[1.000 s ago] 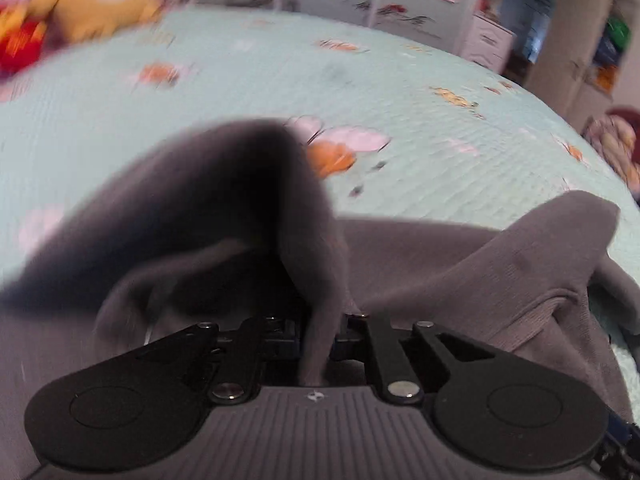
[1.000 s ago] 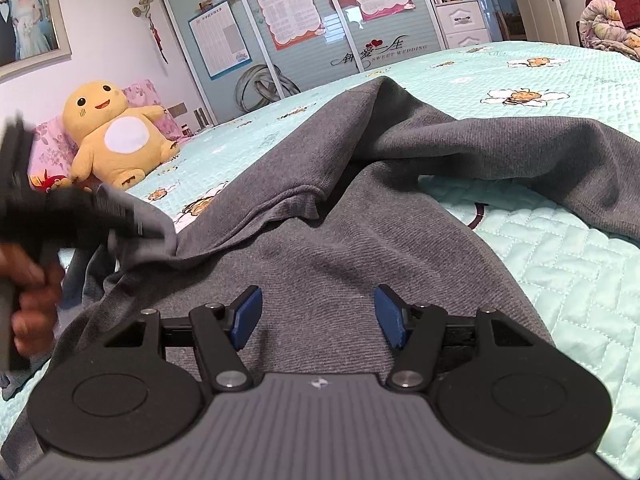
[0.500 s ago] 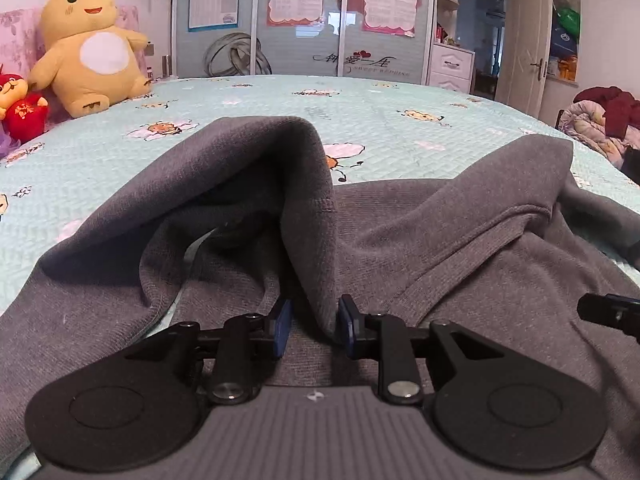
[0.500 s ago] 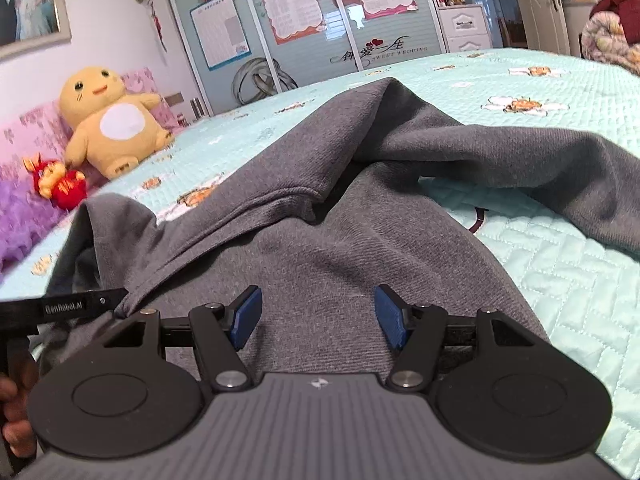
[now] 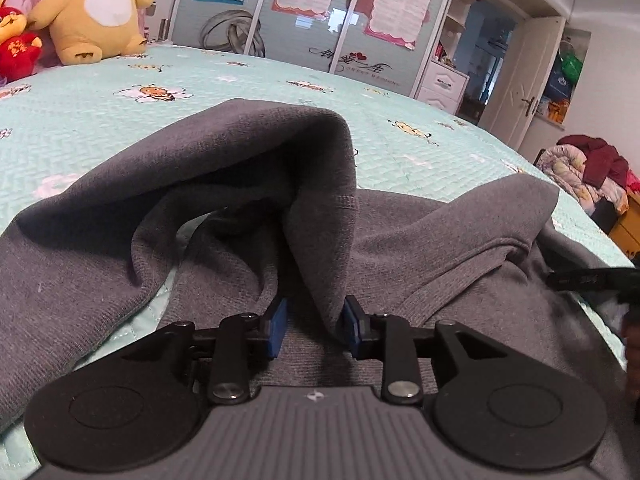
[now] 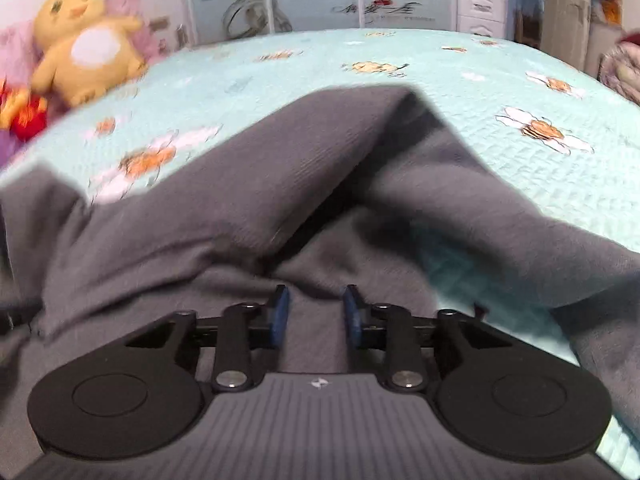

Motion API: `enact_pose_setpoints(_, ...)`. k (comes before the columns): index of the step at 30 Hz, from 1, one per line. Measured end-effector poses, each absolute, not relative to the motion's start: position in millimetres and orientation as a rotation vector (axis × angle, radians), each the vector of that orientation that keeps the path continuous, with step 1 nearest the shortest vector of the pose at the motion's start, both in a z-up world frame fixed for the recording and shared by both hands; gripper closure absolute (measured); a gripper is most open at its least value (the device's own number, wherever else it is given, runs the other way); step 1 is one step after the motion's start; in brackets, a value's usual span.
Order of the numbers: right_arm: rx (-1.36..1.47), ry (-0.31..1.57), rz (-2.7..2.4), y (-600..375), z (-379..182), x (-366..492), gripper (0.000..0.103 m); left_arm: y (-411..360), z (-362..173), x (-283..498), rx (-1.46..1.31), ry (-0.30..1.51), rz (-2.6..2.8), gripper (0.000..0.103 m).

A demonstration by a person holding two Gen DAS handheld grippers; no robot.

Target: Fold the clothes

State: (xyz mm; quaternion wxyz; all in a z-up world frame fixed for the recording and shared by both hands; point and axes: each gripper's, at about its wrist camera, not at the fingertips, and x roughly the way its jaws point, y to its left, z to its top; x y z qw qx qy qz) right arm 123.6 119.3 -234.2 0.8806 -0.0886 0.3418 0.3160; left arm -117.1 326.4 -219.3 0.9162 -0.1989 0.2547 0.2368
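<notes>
A dark grey garment [image 5: 240, 152] lies rumpled across the mint green bed [image 5: 100, 120]. One fold stands up like a tent, and its hemmed edge hangs down between the jaws of my left gripper [image 5: 314, 326]. Those jaws are opening: the cloth leans on the right pad [image 5: 352, 328] and stands clear of the left pad. In the right wrist view the grey garment [image 6: 280, 168] is blurred, with a ridge across the middle. My right gripper [image 6: 316, 316] sits low on it, jaws narrowed to a small gap with flat grey cloth between them. A black gripper finger [image 5: 592, 278] shows at the right edge of the left wrist view.
A yellow plush toy [image 5: 96, 8] and a red toy [image 5: 16, 52] sit at the bed's far left. Behind the bed stands a wardrobe with posters [image 5: 320, 20]. A pile of bedding and clothes [image 5: 584, 172] lies beside the bed at the right, near a white door [image 5: 520, 80].
My left jaws have gone from clamped on the grey fold to parted around it. My right jaws have narrowed, and that gripper has swung across the garment, blurring its view.
</notes>
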Motion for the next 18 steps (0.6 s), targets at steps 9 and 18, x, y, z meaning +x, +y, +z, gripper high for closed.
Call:
enact_pose_setpoints(9, -0.227, 0.686, 0.63, 143.2, -237.5, 101.4, 0.102, 330.1, -224.0, -117.1, -0.425, 0.523, 0.472, 0.067)
enact_pose_setpoints(18, 0.014, 0.702, 0.434, 38.8, -223.5, 131.8, 0.083, 328.0, -223.7, -115.9, -0.407, 0.525, 0.47, 0.062)
